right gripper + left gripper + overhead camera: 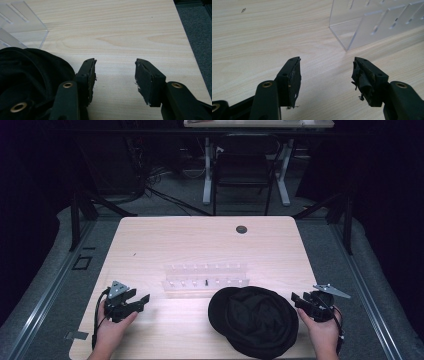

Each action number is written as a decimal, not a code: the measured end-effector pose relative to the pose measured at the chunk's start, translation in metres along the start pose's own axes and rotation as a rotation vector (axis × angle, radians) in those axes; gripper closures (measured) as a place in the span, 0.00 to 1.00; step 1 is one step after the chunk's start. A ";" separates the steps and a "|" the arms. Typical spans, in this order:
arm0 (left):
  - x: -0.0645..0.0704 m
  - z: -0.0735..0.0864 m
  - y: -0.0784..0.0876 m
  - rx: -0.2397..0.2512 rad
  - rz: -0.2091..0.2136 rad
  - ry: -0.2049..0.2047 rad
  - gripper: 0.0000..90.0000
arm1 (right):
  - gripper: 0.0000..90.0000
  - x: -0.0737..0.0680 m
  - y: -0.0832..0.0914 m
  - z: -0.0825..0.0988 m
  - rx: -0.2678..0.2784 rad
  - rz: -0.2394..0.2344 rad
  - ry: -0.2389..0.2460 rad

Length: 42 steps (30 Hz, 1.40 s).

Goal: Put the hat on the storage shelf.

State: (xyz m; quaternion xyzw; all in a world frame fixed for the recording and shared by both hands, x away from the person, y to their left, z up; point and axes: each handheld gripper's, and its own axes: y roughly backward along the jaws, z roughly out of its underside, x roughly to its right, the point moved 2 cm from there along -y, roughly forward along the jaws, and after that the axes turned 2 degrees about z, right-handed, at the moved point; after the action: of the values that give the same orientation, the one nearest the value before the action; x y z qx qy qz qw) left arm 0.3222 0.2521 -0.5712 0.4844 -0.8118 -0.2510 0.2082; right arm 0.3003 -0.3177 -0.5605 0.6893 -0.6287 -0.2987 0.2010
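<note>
Black hat (255,320) sits low centre of the frame, left gripper (141,301) and right gripper (298,299) both wide, empty.

Light wooden table (150,245), clear slotted rack (205,279), black cap (255,320)

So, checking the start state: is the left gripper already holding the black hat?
No, the left gripper is open over bare table, and the black hat lies apart near the right gripper.

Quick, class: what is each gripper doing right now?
Left gripper: open, holding nothing.
Right gripper: open, holding nothing, beside the black hat.
</note>
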 end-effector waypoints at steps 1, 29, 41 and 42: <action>0.000 0.000 0.000 0.000 0.000 0.000 0.45 | 0.56 0.000 0.000 0.000 -0.003 0.001 -0.001; 0.010 -0.002 0.002 0.014 0.008 -0.034 0.45 | 0.63 -0.031 0.048 -0.015 -0.028 -0.056 -0.031; 0.012 -0.001 0.001 0.003 0.016 -0.033 0.45 | 0.72 -0.027 0.051 0.019 -0.140 -0.042 -0.022; 0.012 -0.001 0.001 0.003 0.017 -0.033 0.45 | 0.74 -0.025 0.050 0.020 -0.143 -0.045 -0.036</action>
State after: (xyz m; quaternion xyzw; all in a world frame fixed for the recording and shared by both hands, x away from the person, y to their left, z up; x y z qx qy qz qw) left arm 0.3170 0.2411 -0.5684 0.4735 -0.8196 -0.2560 0.1963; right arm 0.2489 -0.2971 -0.5392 0.6816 -0.5937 -0.3595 0.2317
